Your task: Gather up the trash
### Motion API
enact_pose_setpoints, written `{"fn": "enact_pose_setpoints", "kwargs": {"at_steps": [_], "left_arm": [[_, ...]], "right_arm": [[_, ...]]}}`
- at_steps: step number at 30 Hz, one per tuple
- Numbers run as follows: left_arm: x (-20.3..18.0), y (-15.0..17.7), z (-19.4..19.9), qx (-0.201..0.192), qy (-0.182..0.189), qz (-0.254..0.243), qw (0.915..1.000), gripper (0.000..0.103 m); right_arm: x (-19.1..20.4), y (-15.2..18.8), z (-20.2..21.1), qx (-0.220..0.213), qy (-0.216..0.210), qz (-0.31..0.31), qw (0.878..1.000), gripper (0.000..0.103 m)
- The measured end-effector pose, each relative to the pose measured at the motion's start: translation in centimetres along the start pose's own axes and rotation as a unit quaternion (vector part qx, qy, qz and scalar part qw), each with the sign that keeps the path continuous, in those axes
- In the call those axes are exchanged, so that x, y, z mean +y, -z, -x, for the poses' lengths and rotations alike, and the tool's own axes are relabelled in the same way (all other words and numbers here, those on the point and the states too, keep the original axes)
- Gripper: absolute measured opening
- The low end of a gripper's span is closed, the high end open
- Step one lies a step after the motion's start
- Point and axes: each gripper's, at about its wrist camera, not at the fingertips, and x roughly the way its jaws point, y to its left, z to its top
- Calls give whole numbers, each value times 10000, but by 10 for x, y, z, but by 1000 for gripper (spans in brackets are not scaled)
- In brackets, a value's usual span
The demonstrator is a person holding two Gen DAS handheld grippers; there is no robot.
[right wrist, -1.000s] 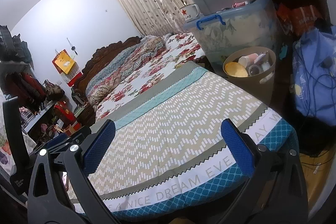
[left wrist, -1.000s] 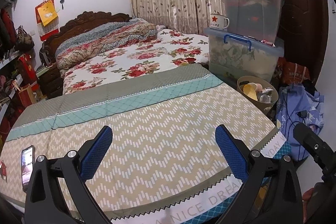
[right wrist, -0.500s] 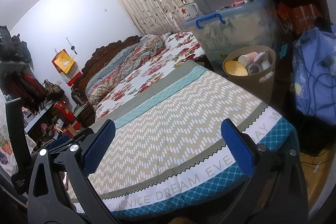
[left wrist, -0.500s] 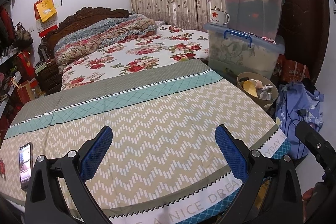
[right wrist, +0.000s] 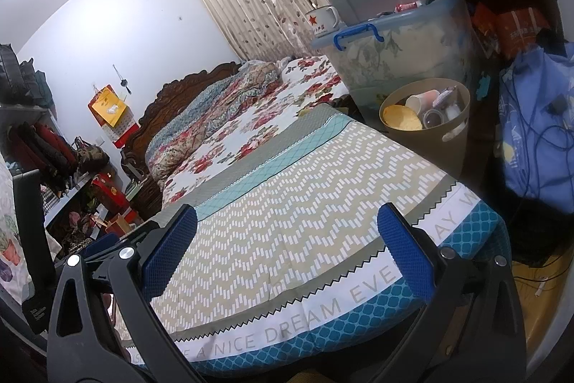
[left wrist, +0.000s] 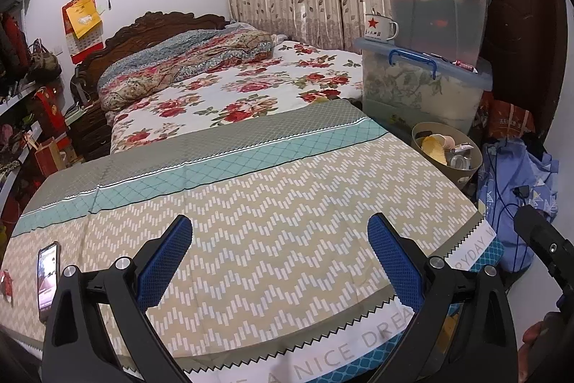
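A tan waste bin [left wrist: 466, 167] [right wrist: 419, 140] stands on the floor at the bed's far right corner, holding a yellow bowl [right wrist: 401, 117], a paper cup and small clear containers. My left gripper [left wrist: 280, 243] hangs open over the chevron-patterned bedcover [left wrist: 269, 203], nothing between its blue pads. My right gripper [right wrist: 287, 236] is open too, above the cover's near edge [right wrist: 323, 307]. A small red scrap [left wrist: 5, 286] lies at the far left of the cover beside a phone [left wrist: 47, 270].
Stacked clear storage boxes [left wrist: 427, 88] [right wrist: 398, 49] with an enamel mug [left wrist: 380, 27] stand behind the bin. A blue bag with cables [left wrist: 516, 189] [right wrist: 538, 139] lies on the floor at right. Shelves with bags line the left wall [left wrist: 21, 96].
The left wrist view has drifted slightly, so the bed and the bin sit a little lower in it. Both grippers stay open and empty.
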Motion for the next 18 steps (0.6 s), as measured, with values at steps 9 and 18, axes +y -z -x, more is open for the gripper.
{"fn": "enact_pose_setpoints", "kwargs": {"at_steps": [9,18], "left_arm": [[-6,5,-7,163,41,-111,9998,94],[-11,12,-19,385,-3,-214,9990,94]], "right_arm": [[-4,-1,-1,12,38,-21,10000,99],[-3,2,-3,48,56,-54,10000,99]]}}
